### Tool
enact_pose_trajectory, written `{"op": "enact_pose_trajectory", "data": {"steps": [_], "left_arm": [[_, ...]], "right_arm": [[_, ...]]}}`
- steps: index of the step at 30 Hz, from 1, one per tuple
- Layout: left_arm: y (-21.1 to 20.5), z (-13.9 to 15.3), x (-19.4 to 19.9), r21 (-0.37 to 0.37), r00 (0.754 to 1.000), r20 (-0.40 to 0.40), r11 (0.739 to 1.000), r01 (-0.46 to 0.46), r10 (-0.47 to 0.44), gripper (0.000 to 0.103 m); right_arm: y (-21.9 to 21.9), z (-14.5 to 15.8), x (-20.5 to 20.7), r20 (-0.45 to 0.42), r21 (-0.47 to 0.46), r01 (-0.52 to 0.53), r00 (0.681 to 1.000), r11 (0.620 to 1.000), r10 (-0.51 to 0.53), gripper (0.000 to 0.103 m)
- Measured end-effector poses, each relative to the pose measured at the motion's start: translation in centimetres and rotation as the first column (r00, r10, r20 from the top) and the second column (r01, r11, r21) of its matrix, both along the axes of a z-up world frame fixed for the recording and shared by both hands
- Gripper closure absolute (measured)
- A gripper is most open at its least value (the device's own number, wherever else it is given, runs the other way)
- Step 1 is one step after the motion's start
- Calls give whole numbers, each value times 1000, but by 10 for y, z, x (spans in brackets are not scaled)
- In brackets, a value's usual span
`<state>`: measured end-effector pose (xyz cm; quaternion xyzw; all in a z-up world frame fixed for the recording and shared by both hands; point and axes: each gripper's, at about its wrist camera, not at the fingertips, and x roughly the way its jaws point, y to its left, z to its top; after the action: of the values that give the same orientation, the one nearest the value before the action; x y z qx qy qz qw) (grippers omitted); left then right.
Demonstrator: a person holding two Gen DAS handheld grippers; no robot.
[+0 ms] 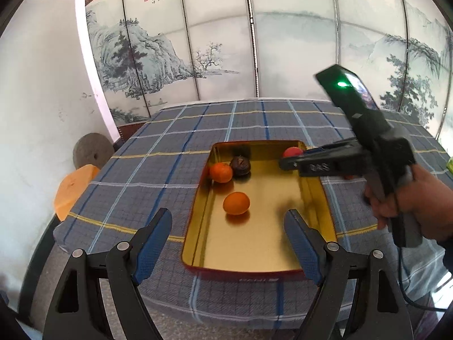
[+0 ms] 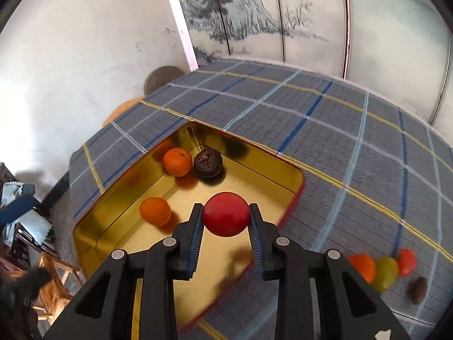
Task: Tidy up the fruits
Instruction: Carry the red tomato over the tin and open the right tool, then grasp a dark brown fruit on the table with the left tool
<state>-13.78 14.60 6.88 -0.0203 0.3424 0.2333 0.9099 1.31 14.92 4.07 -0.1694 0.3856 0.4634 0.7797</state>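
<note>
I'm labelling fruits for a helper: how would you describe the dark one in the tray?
On the plaid tablecloth sits a gold tray. At its far left corner, a wrinkled brown-black fruit rests beside an orange. It alone is dark and shrivelled.

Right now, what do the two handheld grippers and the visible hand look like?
Both the left gripper and the right gripper are black linkage frames with silver pivot pins and blue ribbed fingers. The right one carries a green-lit device, white lettering and a black cable. The person's right hand is bare.
</note>
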Motion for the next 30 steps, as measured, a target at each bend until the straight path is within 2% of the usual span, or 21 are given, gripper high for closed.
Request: {"op": "enact_pose_trajectory", "data": {"steps": [5,7,8,9,14,18,23,26,30], "left_arm": [[6,-3,-6,-3,1000,-9,1000,-13,13,21],[8,-4,-8,-4,1000,-9,1000,-19,19,21],[9,-4,-8,-6,1000,-10,1000,-22,22,21],[11,-5,-9,-8,1000,-13,1000,-25,25,21],[10,-6,-10,-6,999,-23,1000,-29,28,21],[7,-9,-9,-4,999,-37,1000,-20,20,21],[-5,-10,-3,4,999,-49,1000,5,-5,21],[-17,-7,2,19,998,-53,999,29,-28,21],[-35,-5,9,36,996,-64,997,68,-66,21]], "right_arm": [[22,-8,7,-24,-23,33,999,999,-33,73],[28,-7,10,-34,-9,44,998,999,-45,63],[29,-5,10,-28,-4,56,998,998,-56,49],[29,-2,10,-27,11,59,998,998,-59,41],[15,20,5,-9,120,54,999,991,-54,40],[-23,37,-6,54,185,83,994,979,-95,37],[-101,39,-9,97,223,176,975,959,-202,36],[-152,30,-5,131,184,257,950,949,-283,35],[-215,11,5,203,84,385,896,919,-394,35]]}}
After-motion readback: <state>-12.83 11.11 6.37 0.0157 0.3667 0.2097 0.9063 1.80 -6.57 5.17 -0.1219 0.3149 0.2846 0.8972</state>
